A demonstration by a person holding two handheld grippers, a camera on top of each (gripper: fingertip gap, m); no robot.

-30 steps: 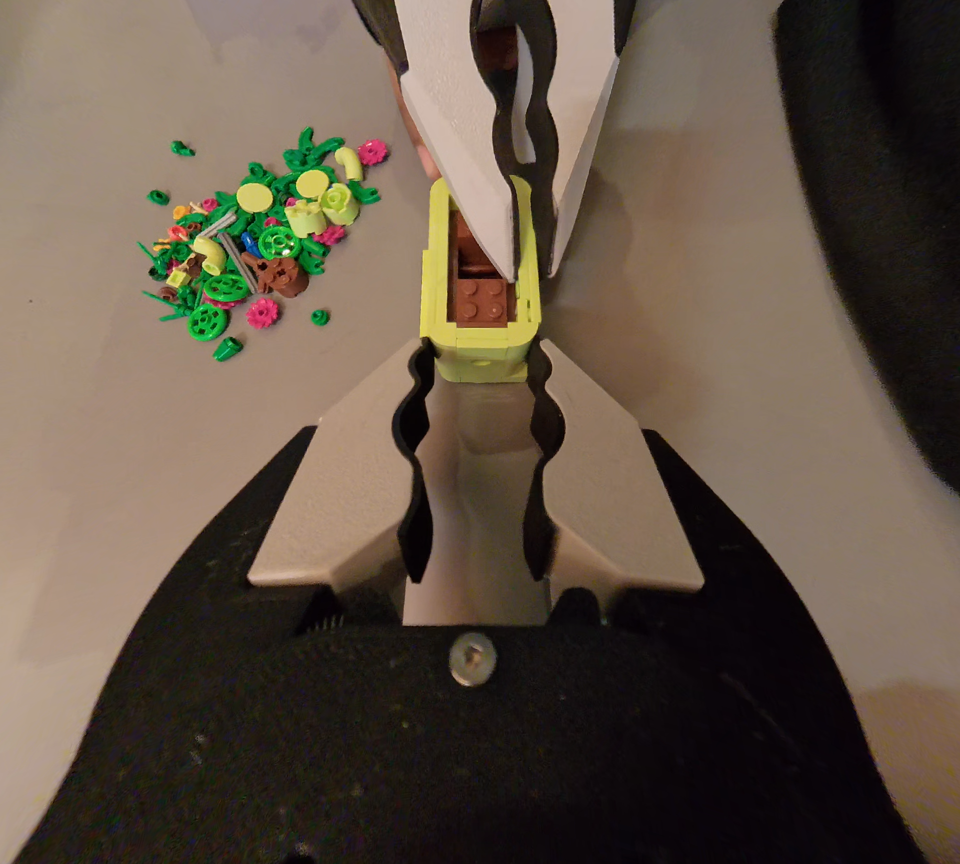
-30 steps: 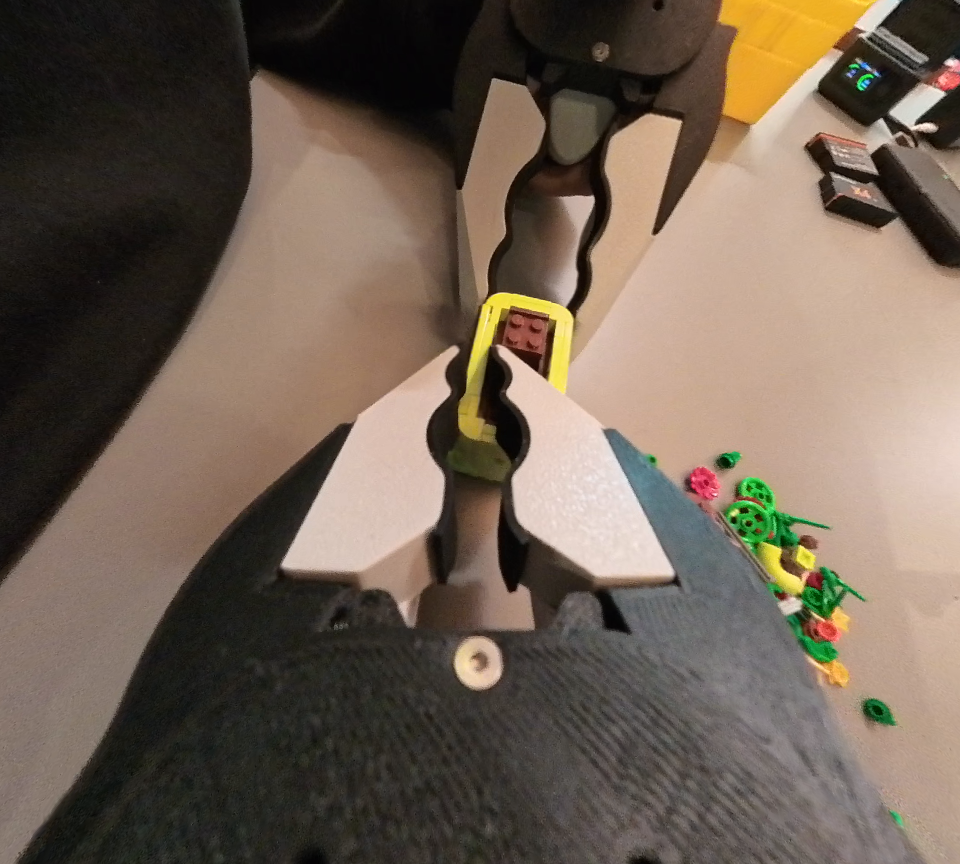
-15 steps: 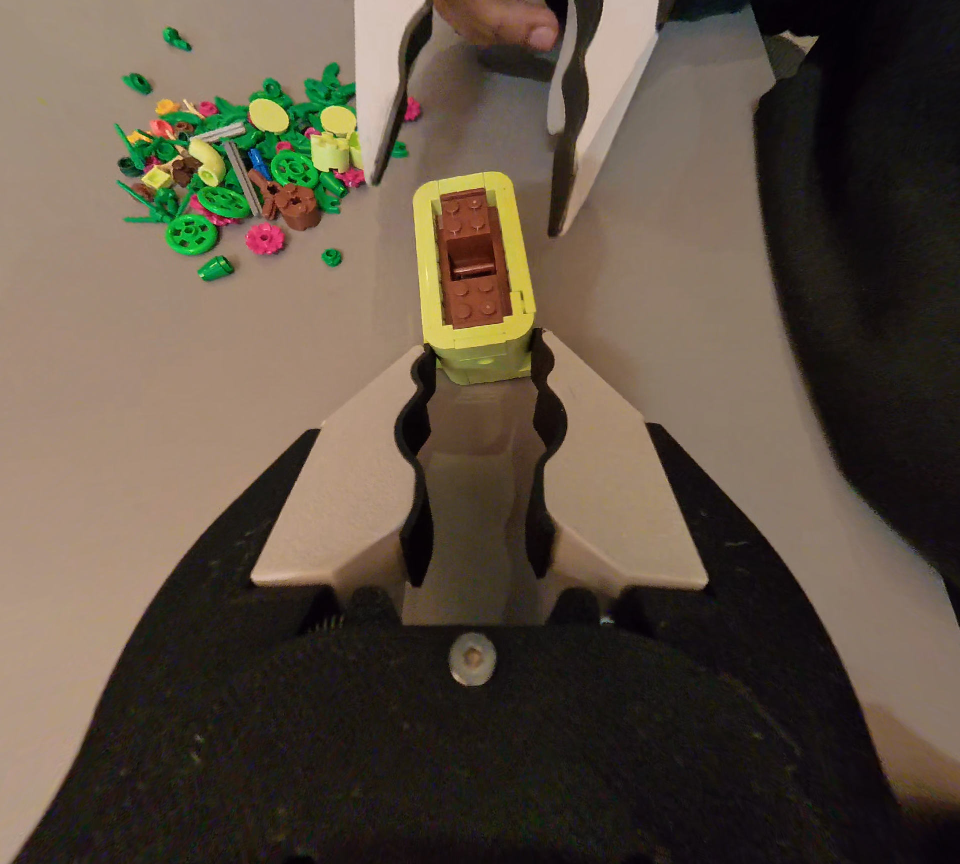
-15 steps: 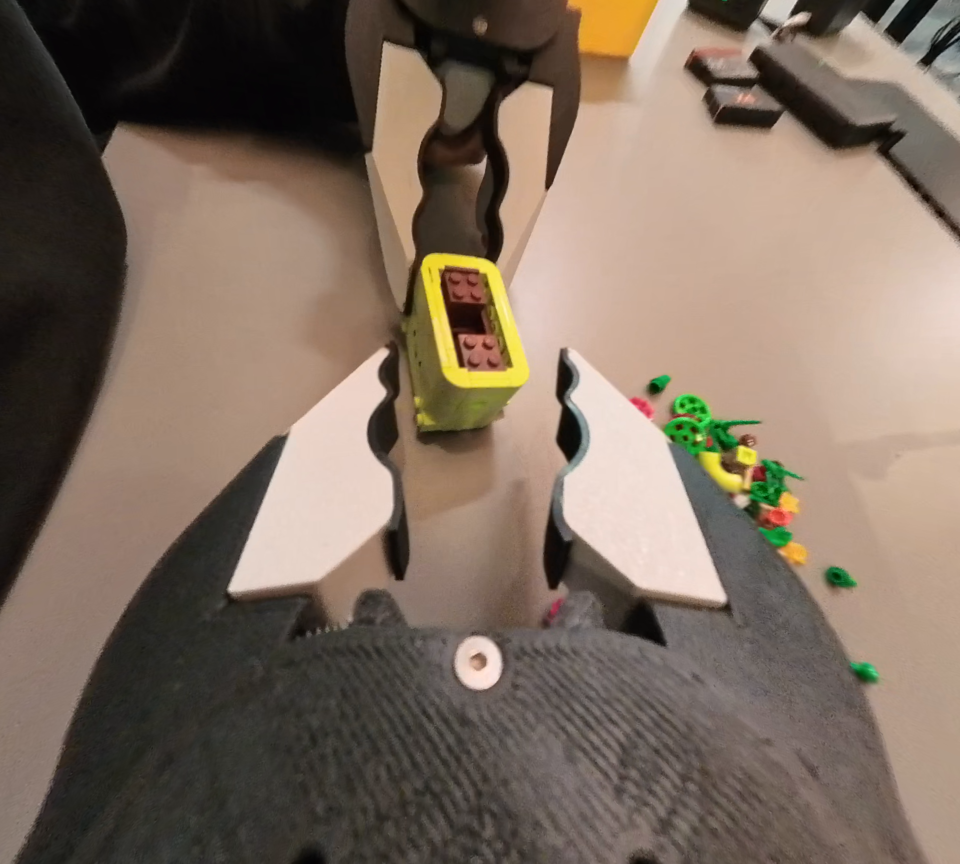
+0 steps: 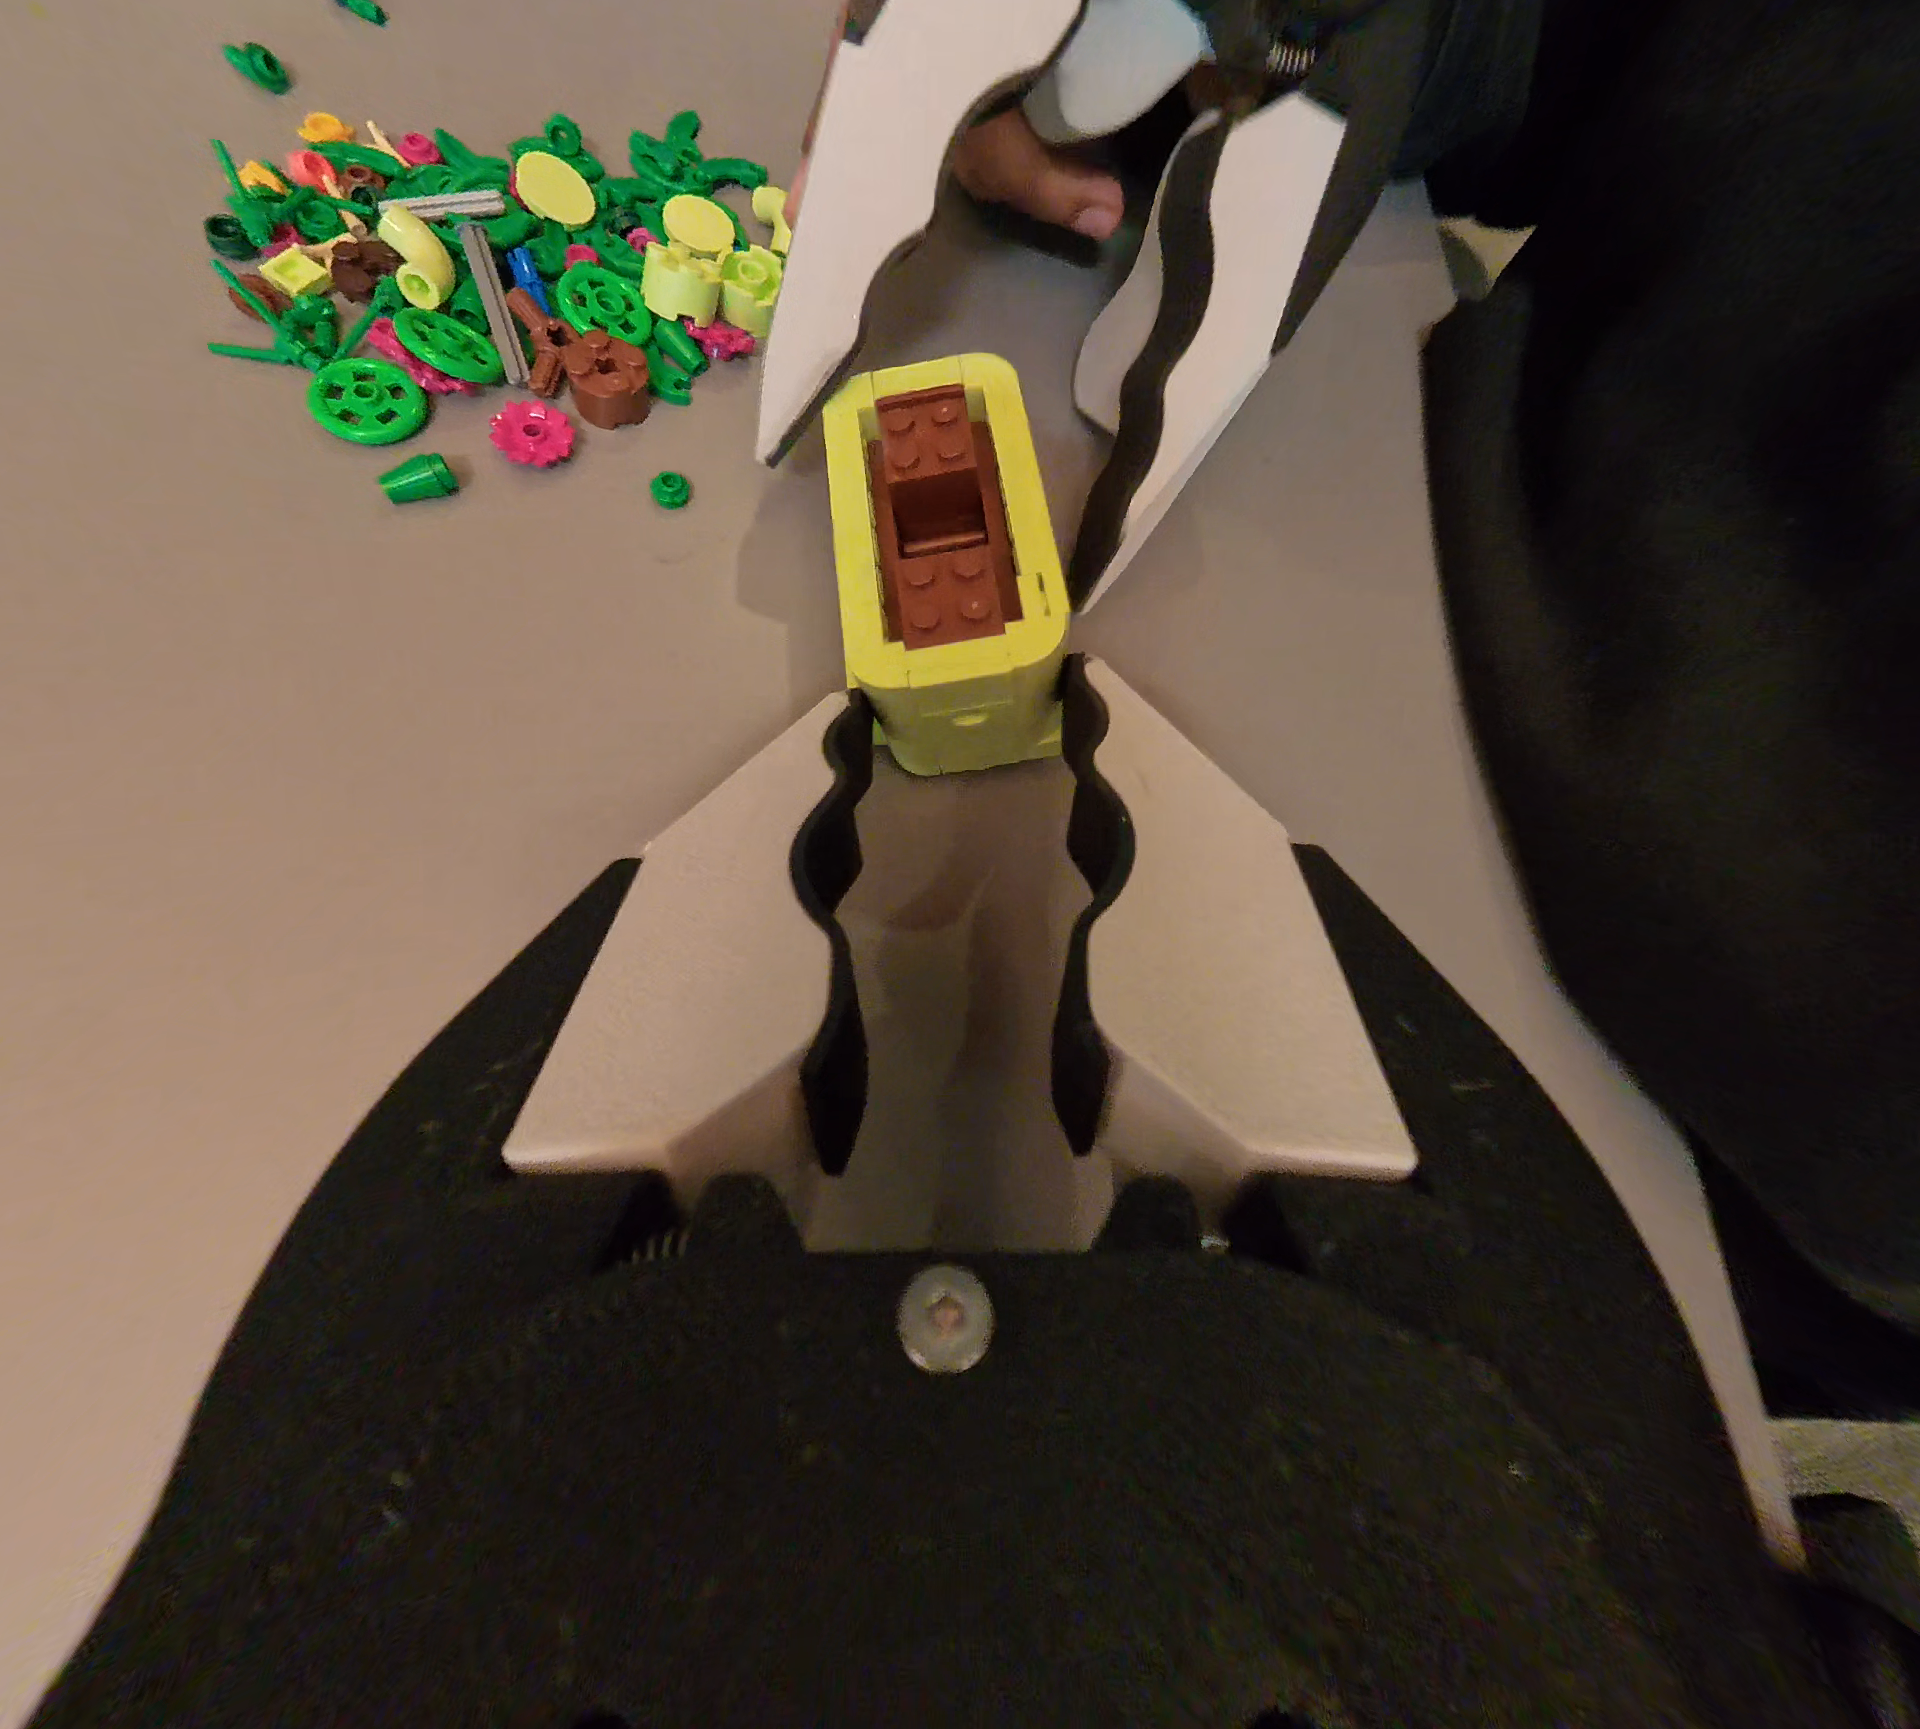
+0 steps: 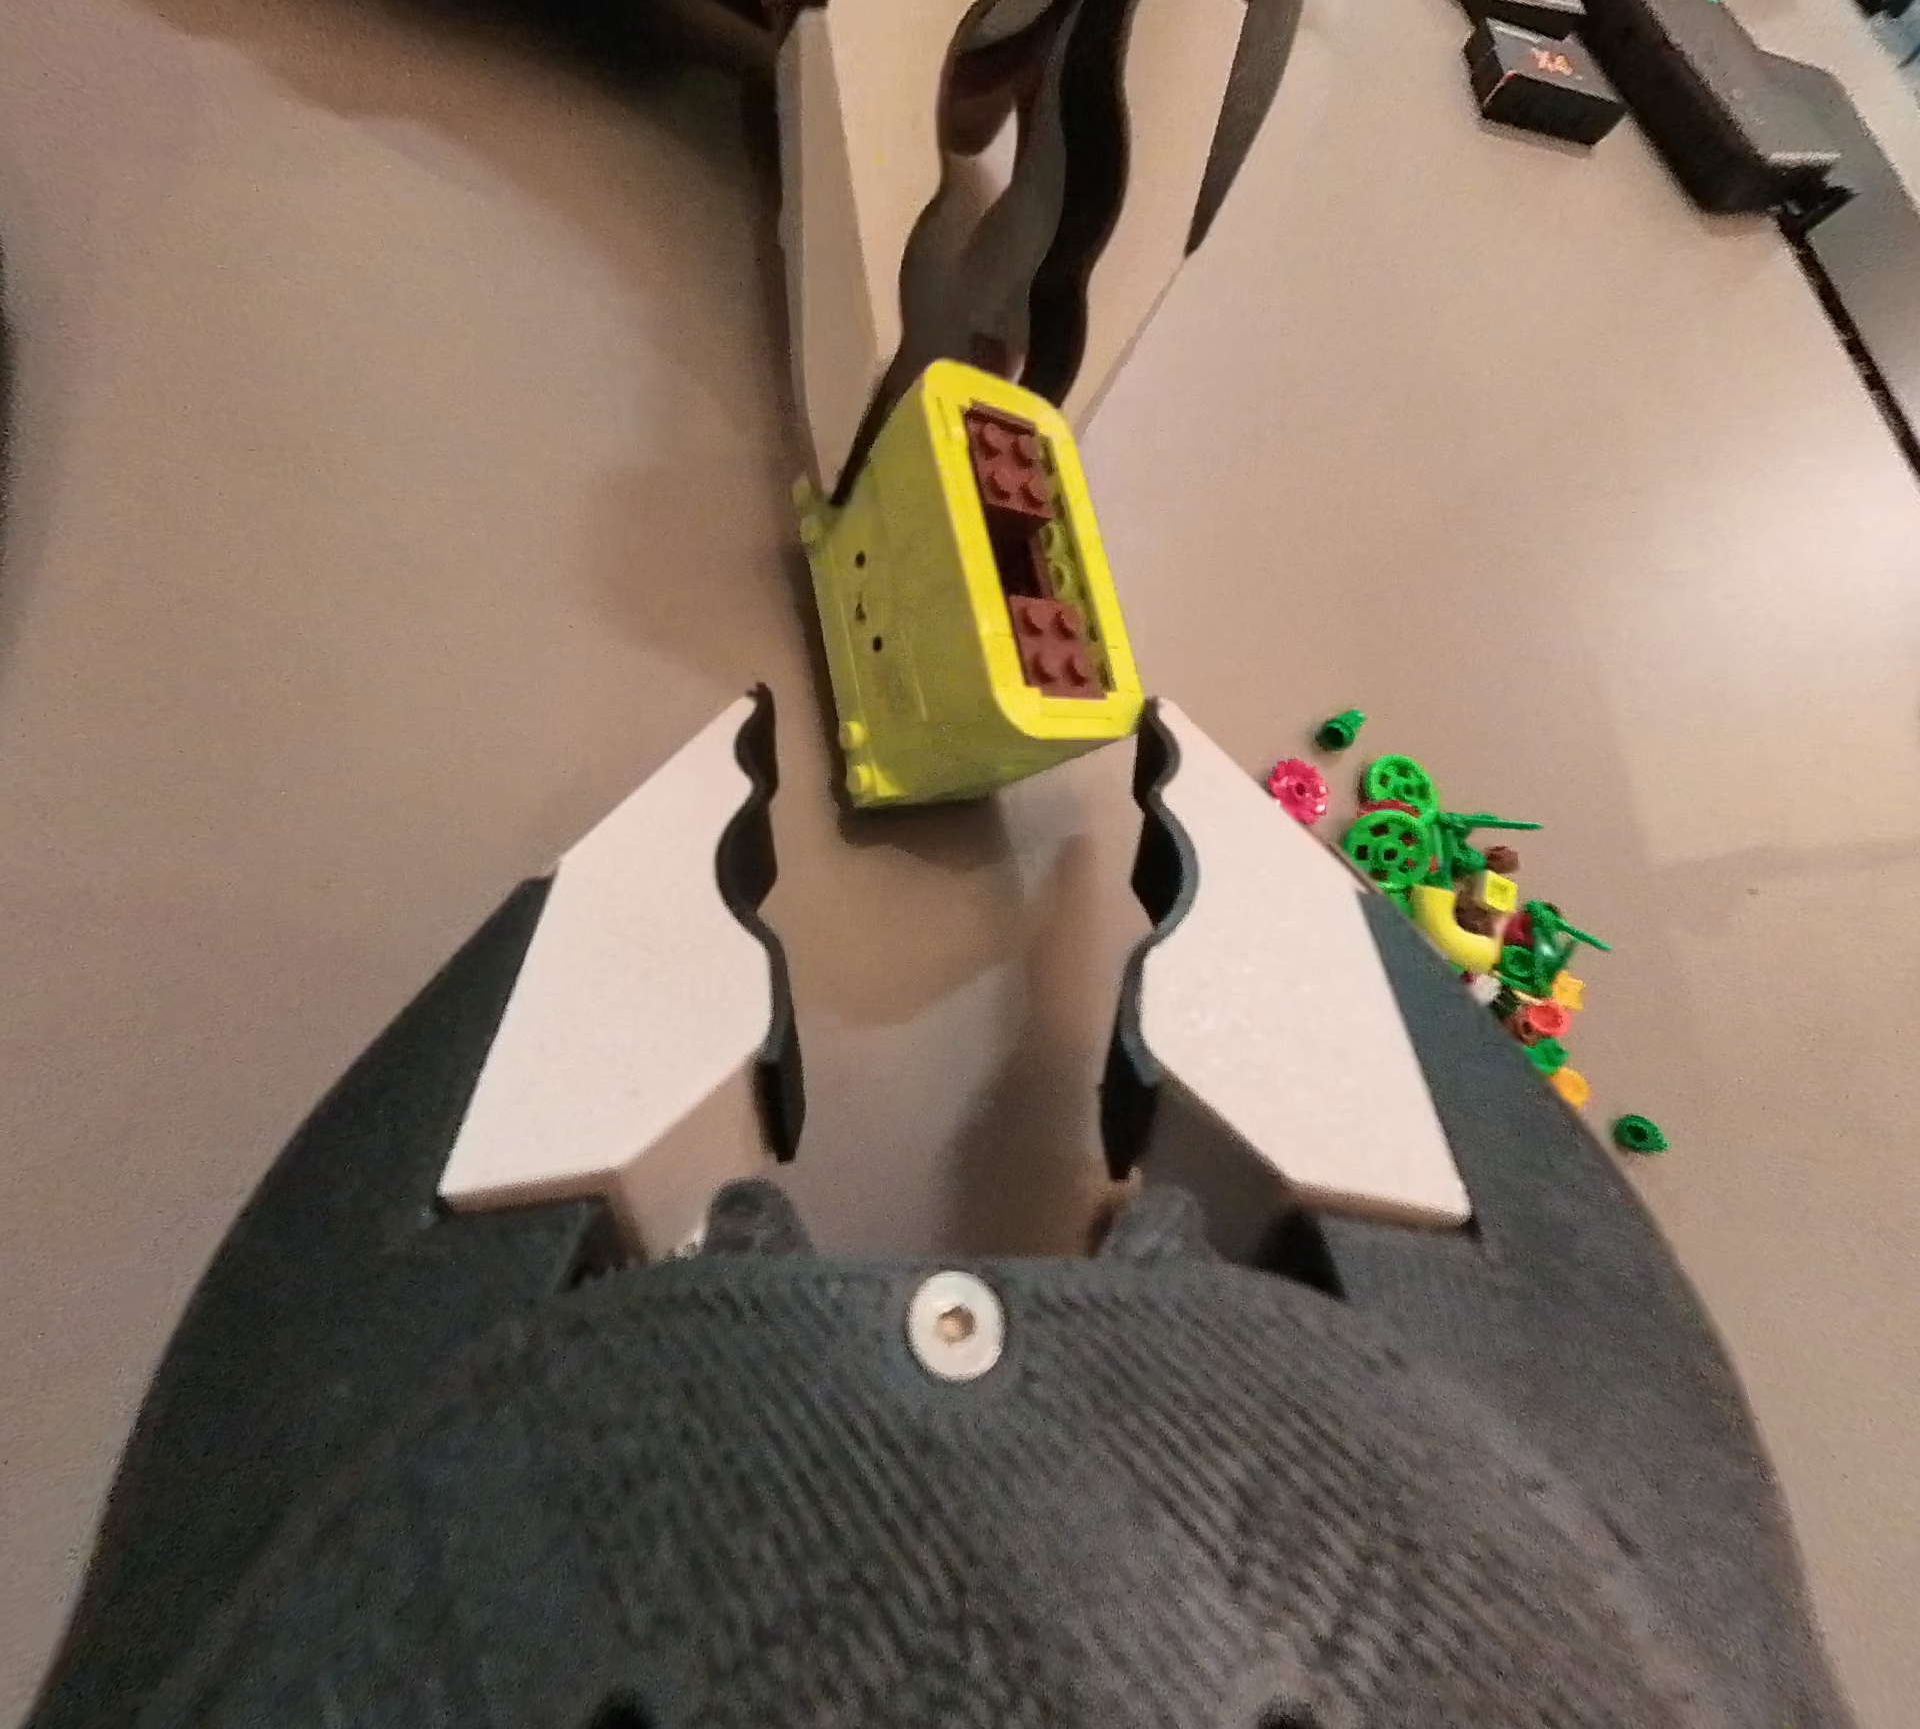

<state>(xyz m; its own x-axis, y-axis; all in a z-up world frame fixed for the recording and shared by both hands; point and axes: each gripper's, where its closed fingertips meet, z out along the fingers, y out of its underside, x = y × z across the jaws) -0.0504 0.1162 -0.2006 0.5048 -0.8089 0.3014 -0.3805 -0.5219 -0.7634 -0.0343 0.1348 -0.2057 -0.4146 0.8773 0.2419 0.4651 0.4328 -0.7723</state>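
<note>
Left tool (image 5: 961, 692) clenched on the near end of the lime-green rectangular brick planter with brown studded bricks inside (image 5: 945, 536); tips pinch its short end wall; planter sits on the grey counter (image 5: 312, 796), open top up, long axis running straight away from the left tool toward the right tool; in the right wrist view the planter (image 6: 956, 599) looks tilted, top leaning toward the loose parts, though I cannot tell whether its base is flat on the counter.

Right tool (image 6: 951, 729) released, jaws spread wide, straddling the planter's far end; in the left wrist view one right finger (image 5: 1174, 432) is just beside the planter's long side, the other near the opposite corner; contact cannot be told.

Versus 1.0 s ago: right tool was clamped down into the planter's brown interior, now it is open and out; left grip unchanged.

Heap of small plastic pieces, green wheels, leaves, pink flowers, yellow-green rounds (image 5: 488, 287), near the planter on the counter, apart from it; black boxes (image 6: 1527, 27) at the counter's far edge.
</note>
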